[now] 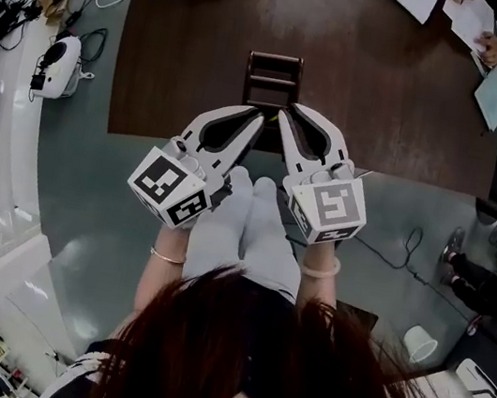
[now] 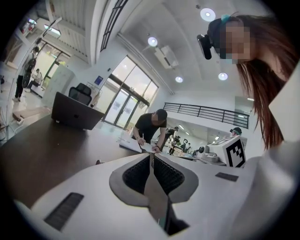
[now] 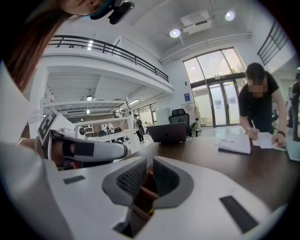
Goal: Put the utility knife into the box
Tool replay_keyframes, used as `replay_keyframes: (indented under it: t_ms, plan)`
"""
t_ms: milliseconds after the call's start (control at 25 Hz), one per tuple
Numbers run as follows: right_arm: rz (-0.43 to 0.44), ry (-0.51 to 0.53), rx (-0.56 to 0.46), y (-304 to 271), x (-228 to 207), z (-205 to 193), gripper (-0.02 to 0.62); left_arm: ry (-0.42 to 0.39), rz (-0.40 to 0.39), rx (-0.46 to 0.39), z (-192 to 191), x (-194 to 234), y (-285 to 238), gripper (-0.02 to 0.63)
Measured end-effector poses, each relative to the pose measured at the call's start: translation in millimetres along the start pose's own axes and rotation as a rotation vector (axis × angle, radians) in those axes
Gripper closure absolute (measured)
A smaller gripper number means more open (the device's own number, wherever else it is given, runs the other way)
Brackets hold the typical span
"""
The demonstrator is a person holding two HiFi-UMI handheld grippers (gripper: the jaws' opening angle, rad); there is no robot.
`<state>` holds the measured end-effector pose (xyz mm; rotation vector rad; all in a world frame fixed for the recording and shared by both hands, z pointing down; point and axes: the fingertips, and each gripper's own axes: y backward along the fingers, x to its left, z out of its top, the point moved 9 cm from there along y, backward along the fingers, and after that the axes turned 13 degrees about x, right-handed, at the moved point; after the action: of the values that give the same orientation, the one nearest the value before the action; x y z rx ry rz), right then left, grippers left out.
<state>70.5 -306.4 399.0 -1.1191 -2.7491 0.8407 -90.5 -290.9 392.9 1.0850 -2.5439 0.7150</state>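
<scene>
Dark-brown table carrying the slatted box at its near edge, with both grippers held just short of the box's near end. Right gripper: jaws nearly together, pinching a reddish-brown thing with a yellow fleck, judged to be the utility knife; no knife lies on the table around the box. Left gripper: jaws pressed together on nothing, just beside the right one. Risk: the box looks narrow and barred, so a knife released askew could catch on a crossbar or slip off the table edge beside the box; the two tips, almost touching, could also knock each other. Only the right gripper view shows the held thing; the head view hides it among the jaws but alone shows the box, which both gripper views lose behind their own jaws. The gripper views add a person writing on the far side of the box
</scene>
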Motion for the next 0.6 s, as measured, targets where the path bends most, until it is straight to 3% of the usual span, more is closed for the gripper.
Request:
replay_keyframes:
  t_ms: [600]
  plan:
    - [-0.075, 0.121, -0.163, 63.1, 14.9, 51.2, 0.566, -0.177, -0.01, -0.12, 57.7, -40.6, 22.1, 0.577]
